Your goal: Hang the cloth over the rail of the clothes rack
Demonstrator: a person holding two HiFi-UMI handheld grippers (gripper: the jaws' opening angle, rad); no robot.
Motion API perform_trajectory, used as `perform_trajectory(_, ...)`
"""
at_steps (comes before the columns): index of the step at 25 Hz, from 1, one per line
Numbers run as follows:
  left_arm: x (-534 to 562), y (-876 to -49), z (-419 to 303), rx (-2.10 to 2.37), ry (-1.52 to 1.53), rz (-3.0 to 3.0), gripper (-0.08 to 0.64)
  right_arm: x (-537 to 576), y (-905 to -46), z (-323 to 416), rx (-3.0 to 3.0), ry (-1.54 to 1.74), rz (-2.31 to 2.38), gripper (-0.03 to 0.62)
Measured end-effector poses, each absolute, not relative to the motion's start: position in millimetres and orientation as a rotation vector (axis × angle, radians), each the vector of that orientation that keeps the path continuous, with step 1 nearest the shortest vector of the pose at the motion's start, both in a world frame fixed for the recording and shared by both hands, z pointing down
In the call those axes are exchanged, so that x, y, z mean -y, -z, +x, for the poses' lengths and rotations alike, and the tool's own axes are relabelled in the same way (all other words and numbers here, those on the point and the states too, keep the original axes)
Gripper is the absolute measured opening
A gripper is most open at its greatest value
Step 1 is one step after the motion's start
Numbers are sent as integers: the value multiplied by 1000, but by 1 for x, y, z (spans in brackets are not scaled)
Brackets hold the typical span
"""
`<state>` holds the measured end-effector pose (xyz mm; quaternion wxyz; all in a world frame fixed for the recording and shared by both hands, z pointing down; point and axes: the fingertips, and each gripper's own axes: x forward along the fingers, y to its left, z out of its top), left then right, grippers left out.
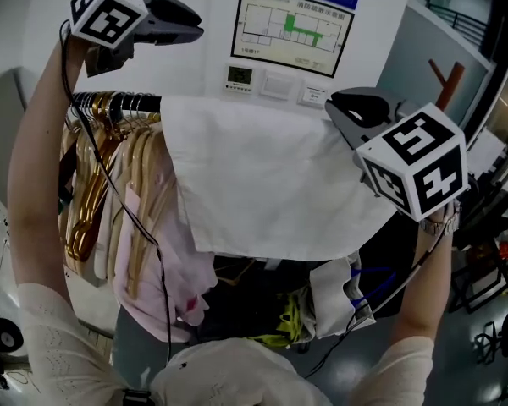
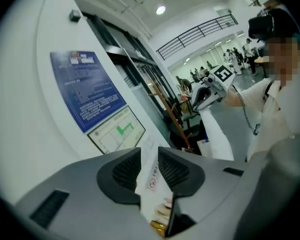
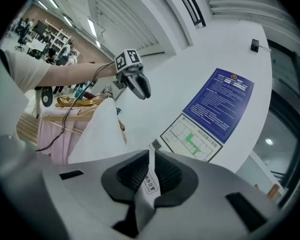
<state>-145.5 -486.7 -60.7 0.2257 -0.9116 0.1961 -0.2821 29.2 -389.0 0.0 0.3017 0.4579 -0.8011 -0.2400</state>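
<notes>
Cloth takes up most of the head view: a white sheet hanging in a wide panel below and between the two sets of fingers. Its top edge runs from the right fingers across to the rail. The corner farthest from those fingers looks laid on the rail, just beside a packed row of gold hangers that sits under the left fingers.

The right gripper is clenched on the cloth's near corner. In its own view the hem stands pinched between the pads, with a small printed label just inside the grip. The left gripper is released. Its fingers stand apart with nothing pressed between them, and it is raised well above the rail and the cloth, pointing at the wall.

As I judge it, one corner is placed and the held corner has yet to go over. To do this well, keep the top edge taut and level out from the right fingers. Carry that corner across the rail so that cloth falls on both sides, lower it until the rail bears the weight, and only then let go. A slack edge would likely let the sheet slide towards the hangers. The left fingers are best kept clear of the hooks, ready to steady the placed corner.
</notes>
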Motion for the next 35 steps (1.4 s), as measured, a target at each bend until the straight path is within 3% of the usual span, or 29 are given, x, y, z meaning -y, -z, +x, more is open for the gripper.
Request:
perform_trajectory(6, 424, 90, -125, -1030, 408, -2277, 111, 385, 2, 31, 2135, 691, 1234, 52)
perform_trajectory(16, 331, 23, -129, -1376, 106, -2023, 113, 288, 55, 97, 2261, 1124, 1813, 61)
perform_trajectory(24, 327, -52, -161, -1707, -263, -2298, 171, 267, -13, 174, 2436, 755, 2091, 74)
perform_trajectory(28, 337, -76, -178, -1863, -256, -2279, 184, 284, -49, 196, 2445, 552, 2027, 158)
perform_trajectory(35, 366, -84, -161, -1804, -321, -2481, 184, 301, -62, 227, 2510, 379, 2055, 163)
